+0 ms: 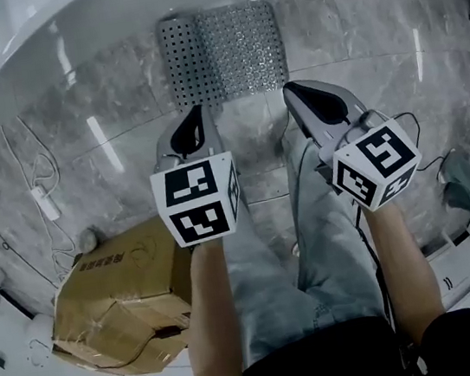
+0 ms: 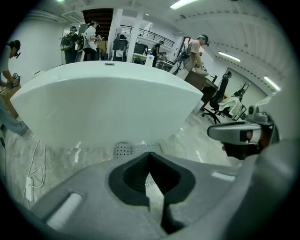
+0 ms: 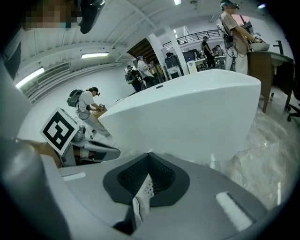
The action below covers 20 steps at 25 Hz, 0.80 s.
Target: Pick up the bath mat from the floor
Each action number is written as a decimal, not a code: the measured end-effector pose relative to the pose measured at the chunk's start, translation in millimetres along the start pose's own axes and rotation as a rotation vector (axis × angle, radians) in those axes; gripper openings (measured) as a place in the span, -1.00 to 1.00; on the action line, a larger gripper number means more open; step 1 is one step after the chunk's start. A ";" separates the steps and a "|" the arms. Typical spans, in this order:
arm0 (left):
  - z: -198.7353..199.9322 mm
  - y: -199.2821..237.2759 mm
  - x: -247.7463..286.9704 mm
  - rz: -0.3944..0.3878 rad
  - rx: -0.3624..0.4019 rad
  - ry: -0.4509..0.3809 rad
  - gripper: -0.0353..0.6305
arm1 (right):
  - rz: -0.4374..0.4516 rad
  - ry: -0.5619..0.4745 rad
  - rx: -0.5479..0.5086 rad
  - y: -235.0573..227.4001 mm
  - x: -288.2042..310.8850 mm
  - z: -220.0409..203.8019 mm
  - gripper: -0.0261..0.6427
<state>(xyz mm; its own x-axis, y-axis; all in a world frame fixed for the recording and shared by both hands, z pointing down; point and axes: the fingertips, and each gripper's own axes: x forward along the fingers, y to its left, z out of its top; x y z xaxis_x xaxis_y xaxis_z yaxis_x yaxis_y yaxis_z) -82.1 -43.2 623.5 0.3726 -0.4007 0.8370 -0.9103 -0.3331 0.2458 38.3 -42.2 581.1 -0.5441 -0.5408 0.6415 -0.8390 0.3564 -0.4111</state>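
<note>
Clenching with nothing between its jaws, the left gripper (image 1: 197, 109) is a grey moulded-plastic tool whose two dark ribbed pads meet at a point in the left gripper view (image 2: 149, 154). The right gripper (image 1: 290, 87) is the same shape and is likewise closed on nothing, its dotted pads touching at the tips in the right gripper view (image 3: 149, 154). Each carries a white cube printed with black square markers, the left one (image 1: 197, 199) near the centre of the head view and the right one (image 1: 376, 163) beside it. Bare forearms and pale blue denim trouser legs (image 1: 264, 266) fill the lower middle of that frame.

Just above both tips, at the top centre of the head view, lies the grey rectangular rubber bath mat (image 1: 224, 53), flat on the floor. Its left strip is matte and punched with small round holes, and the rest is glossy and knobbly. The mat's upper edge lies at the foot of the smooth white curved bathtub (image 1: 63, 33), which spreads across the upper half of both gripper views (image 2: 108, 103) (image 3: 187, 117).

The floor is polished grey veined marble (image 1: 351, 25). A crumpled brown cardboard box (image 1: 120, 296) sits at lower left, with a thin white cable (image 1: 45, 202) near it.
</note>
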 end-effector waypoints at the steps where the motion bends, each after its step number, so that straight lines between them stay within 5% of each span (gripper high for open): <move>1: -7.7 2.4 9.2 0.000 0.013 0.018 -0.89 | 0.008 0.002 0.006 -3.4 5.7 -6.1 -0.92; 6: -44.0 23.3 49.8 0.056 0.080 0.088 -0.89 | 0.006 0.029 0.003 -27.1 40.3 -40.7 -0.92; 16: -106.3 19.6 141.2 -0.023 0.075 0.205 -0.89 | -0.084 0.145 0.096 -87.3 88.1 -126.4 -0.92; 20: -118.6 44.8 192.9 0.065 0.106 0.199 -0.89 | -0.074 0.202 0.123 -106.0 116.2 -164.1 -0.92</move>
<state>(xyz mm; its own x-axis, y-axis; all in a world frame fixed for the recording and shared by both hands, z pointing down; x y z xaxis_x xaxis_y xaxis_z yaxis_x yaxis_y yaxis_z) -72.4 -34.2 853.9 0.2613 -0.2516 0.9319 -0.9034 -0.4037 0.1444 65.1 -17.7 805.5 -0.4790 -0.3943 0.7843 -0.8778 0.2192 -0.4259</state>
